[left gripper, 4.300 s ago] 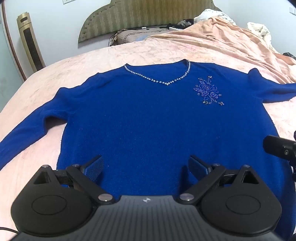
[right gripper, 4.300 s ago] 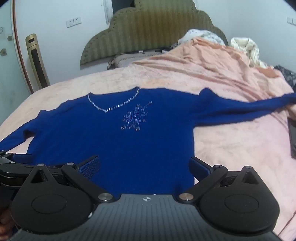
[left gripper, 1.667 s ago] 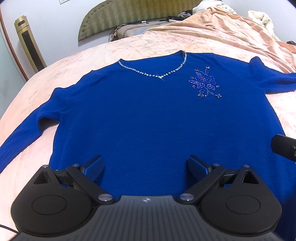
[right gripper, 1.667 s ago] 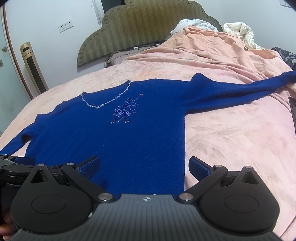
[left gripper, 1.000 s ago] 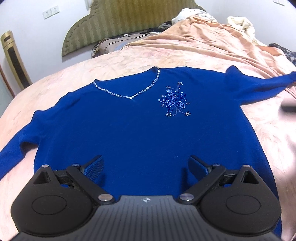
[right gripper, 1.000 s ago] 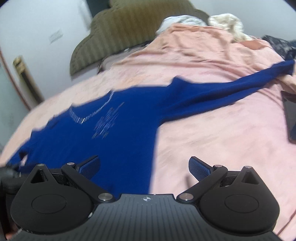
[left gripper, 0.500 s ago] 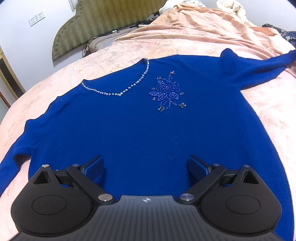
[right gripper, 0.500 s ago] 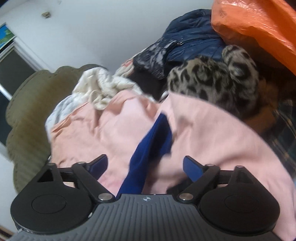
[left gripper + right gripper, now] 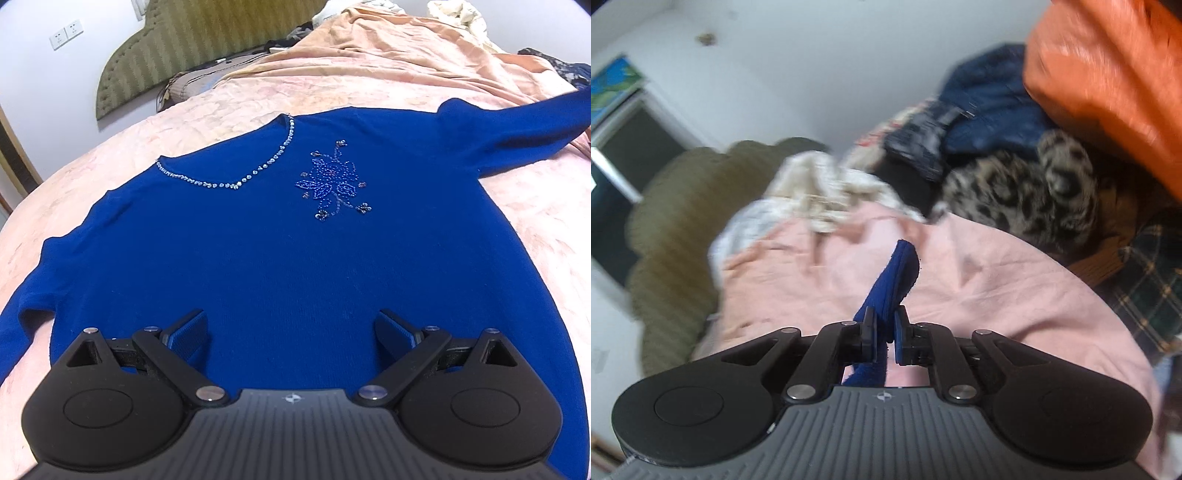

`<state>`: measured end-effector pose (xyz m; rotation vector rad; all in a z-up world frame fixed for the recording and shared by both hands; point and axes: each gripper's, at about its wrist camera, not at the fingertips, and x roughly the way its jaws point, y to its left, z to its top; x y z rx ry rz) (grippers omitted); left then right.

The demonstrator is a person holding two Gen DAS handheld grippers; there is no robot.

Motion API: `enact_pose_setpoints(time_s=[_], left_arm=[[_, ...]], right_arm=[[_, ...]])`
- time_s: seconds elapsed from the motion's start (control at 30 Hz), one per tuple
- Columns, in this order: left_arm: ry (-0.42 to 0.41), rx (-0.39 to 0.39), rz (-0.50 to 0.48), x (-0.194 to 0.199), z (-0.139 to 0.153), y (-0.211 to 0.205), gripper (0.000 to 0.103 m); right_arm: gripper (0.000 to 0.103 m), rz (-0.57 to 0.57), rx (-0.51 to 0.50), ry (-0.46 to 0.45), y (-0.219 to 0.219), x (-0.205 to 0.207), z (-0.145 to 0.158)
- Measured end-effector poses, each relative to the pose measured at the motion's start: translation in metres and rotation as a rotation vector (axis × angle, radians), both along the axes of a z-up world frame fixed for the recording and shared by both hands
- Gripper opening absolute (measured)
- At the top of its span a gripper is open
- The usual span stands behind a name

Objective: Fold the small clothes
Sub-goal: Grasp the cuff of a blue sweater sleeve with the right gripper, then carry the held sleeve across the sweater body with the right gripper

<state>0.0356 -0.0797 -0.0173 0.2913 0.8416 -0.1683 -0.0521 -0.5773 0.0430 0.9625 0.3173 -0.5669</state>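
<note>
On the pink bed (image 9: pixel 155 133): blue sweater (image 9: pixel 295 258) is lying flat, face up.
Left gripper (image 9: pixel 291 332): hovering spread over the hem, holding nothing.
Right gripper (image 9: pixel 885 336): jaws closing on the sleeve cuff (image 9: pixel 899 273).
Doing it well: probably carrying the sleeve straight across the chest, keeping it untwisted.

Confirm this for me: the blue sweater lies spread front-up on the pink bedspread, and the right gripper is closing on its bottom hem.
Not the hem. In the right wrist view the right gripper is closing on the end of a sleeve, with the cuff sticking out past the jaws. The rest holds: the left wrist view shows the blue sweater spread front-up on the pink bedspread.
</note>
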Motion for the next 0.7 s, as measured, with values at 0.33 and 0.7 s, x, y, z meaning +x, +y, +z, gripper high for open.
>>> enact_pose_setpoints(time_s=[0.33,0.7], left_arm=[[0.013,-0.005,0.035,0.0,0.004,0.004,0.098],[-0.001,0.019,0.02,0.002,0.004,0.006,0.098]], right_arm=[[0.083,-0.025,-0.222,0.173,-0.017,0.071,0.041],[0.054,-0.139,-0.106,0.212,-0.048,0.021,-0.046]])
